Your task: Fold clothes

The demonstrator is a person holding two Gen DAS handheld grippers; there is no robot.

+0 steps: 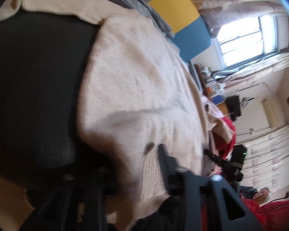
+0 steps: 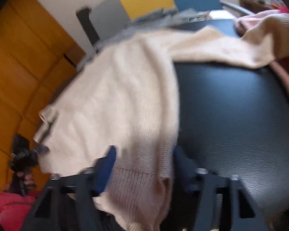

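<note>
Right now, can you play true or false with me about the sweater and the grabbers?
1. The sweater is cream-coloured. True.
2. It lies on a white table. False: the surface under it is black.
3. One sleeve stretches out across the black surface. True.
4. The right gripper has nothing between its fingers. False: the sweater's ribbed hem sits between them.
5. The window is dark. False: bright daylight comes through.
</note>
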